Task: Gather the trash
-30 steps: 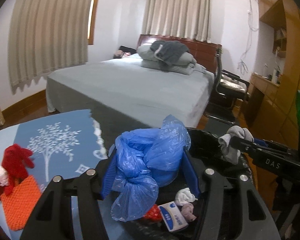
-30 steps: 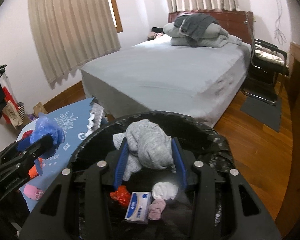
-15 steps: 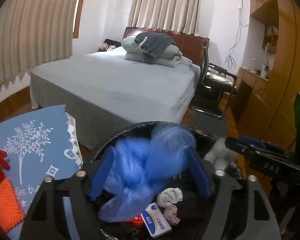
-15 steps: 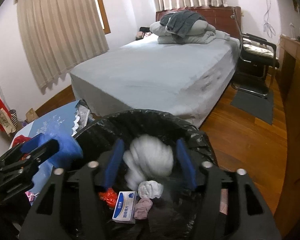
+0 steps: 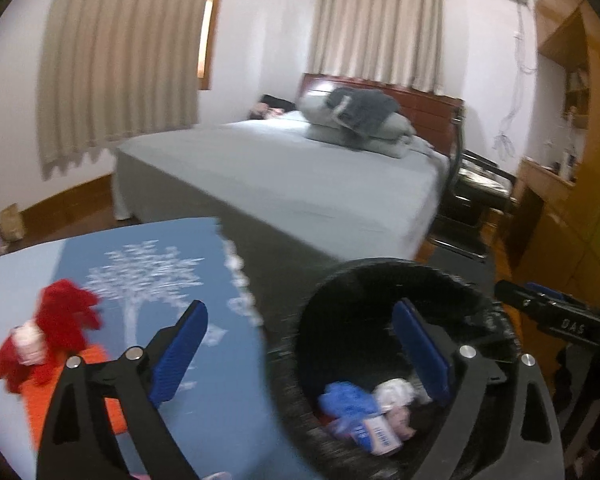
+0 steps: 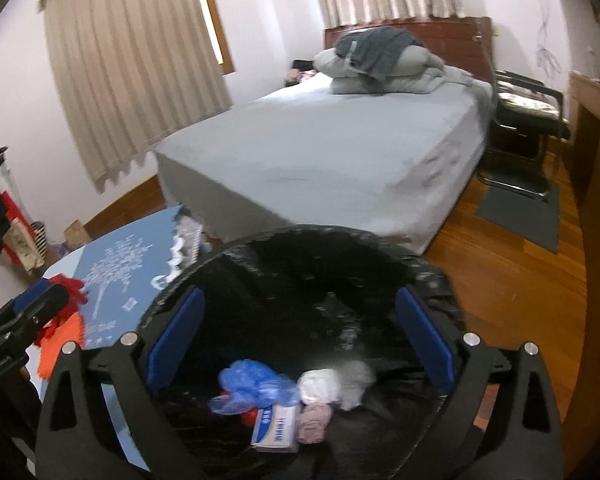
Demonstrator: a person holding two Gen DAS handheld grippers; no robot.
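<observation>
A round bin with a black liner (image 6: 320, 248) (image 5: 380, 268) stands by the table. Inside lie a crumpled blue plastic bag (image 6: 256, 386) (image 5: 346, 398), a grey-white rag (image 6: 352, 384), a white wad (image 6: 318, 386), a small white-and-blue box (image 6: 276, 426) (image 5: 380, 434) and a pink scrap (image 6: 314, 420). My right gripper (image 6: 300, 336) hangs over the bin, its jaws opening wide with nothing between the pads. My left gripper (image 5: 300, 348) straddles the bin's left rim, jaws opening, also empty. The left gripper's tip shows at the right wrist view's left edge (image 6: 36, 300).
A table with a blue tree-print cloth (image 5: 148, 280) (image 6: 116, 272) holds a red knitted thing (image 5: 64, 320) and an orange mat (image 5: 40, 396). Beyond stand a grey bed (image 6: 340, 140) with piled bedding, a black chair (image 6: 528, 120), wooden cabinets (image 5: 560, 200) and wood floor (image 6: 512, 280).
Both grippers opened. The blue bag dropped from the left one and the grey rag from the right one into the bin. The left gripper swung back left, toward the table.
</observation>
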